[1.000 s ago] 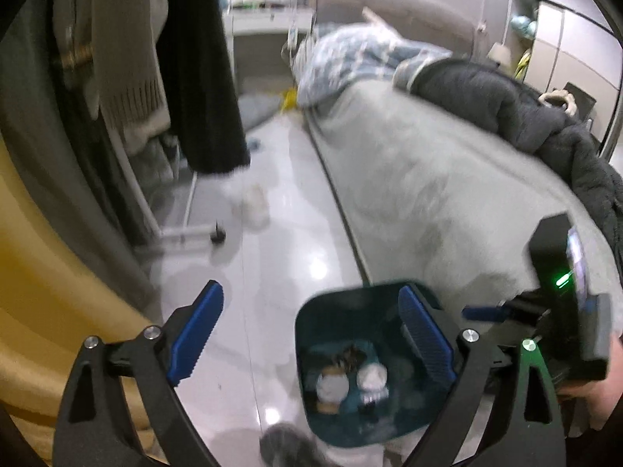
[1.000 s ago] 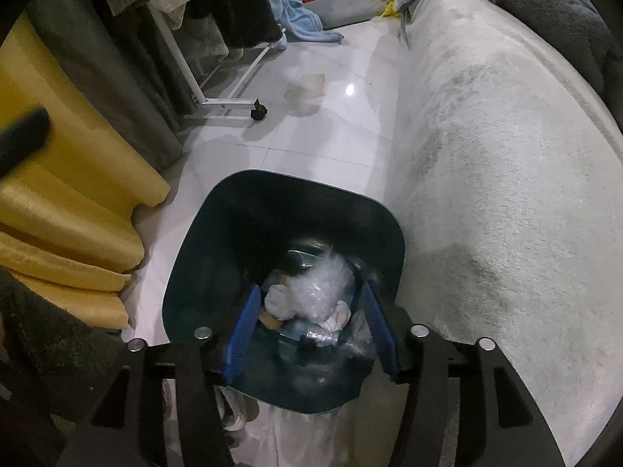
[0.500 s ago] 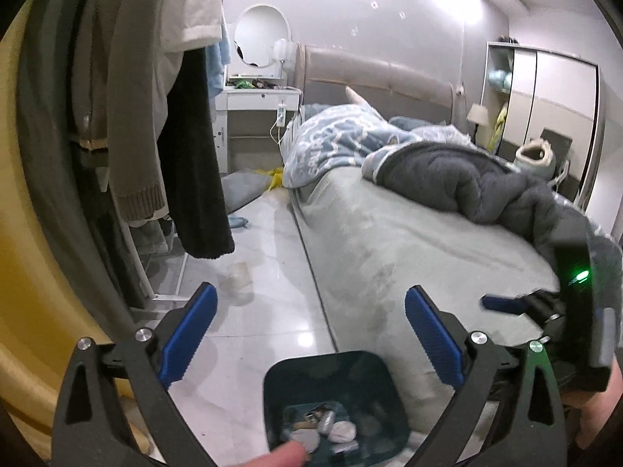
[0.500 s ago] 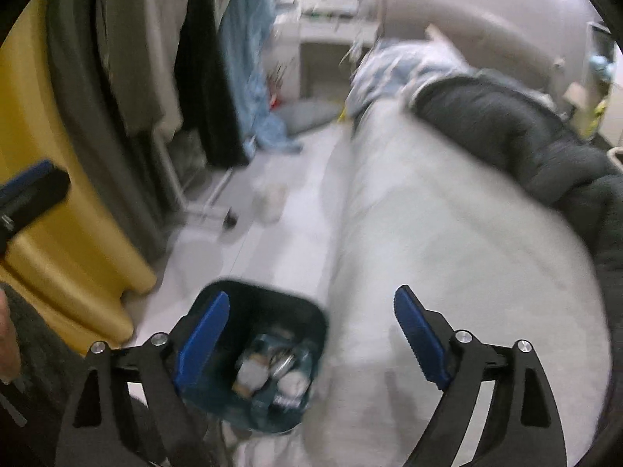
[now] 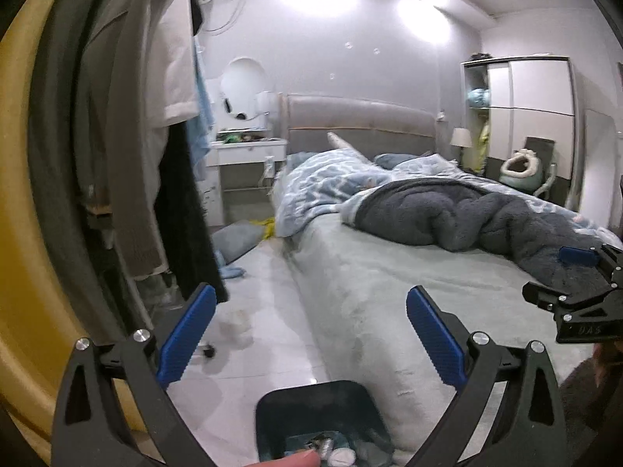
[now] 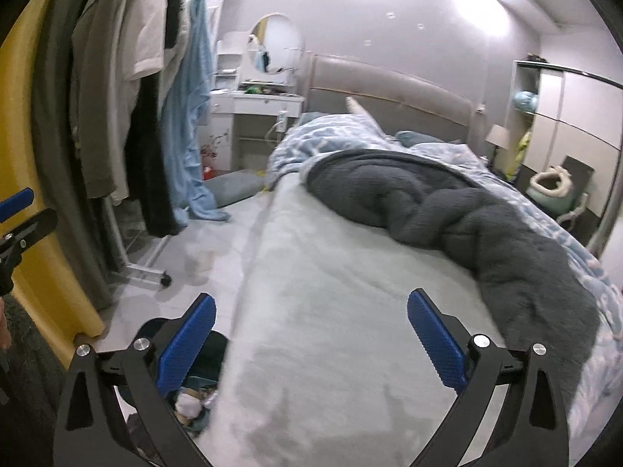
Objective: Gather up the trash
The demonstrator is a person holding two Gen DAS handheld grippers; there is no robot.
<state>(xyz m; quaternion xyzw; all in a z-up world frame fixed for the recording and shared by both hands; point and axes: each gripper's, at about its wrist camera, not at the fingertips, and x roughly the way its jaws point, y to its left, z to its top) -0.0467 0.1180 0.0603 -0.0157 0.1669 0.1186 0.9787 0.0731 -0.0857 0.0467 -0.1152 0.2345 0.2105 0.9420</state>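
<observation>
Closest to you, the left gripper (image 5: 309,334) has its jaws spread wide with nothing between them. The right gripper (image 6: 311,336) is opening its jaws at this moment, and they too have nothing between them.

Just below your tools stands the dark teal bin (image 5: 272,416) on the pale tile floor (image 5: 264,311), just beside the edge of the bed (image 6: 331,311). Inside it you can see the collected trash (image 6: 187,404): white crumpled pieces and something small and round like a cap or a can. I judge these things are light and soft, so they will crush easily and need only a gentle pinch.

Further along the floor, near the wheel of the clothes rack (image 6: 148,272), lies a pale, half-transparent thing (image 6: 202,260). It is blurred; it may be a thin plastic cup or bag, but I cannot tell which. If it is trash, it is probably very light, a little slippery, and it will fold under pressure. I think you should take it at a rim or a raised fold, not flat against the tile.

Beyond it a blue cloth (image 6: 187,136) hangs to the floor, and a dark grey blanket (image 6: 447,210) lies on the bed
</observation>
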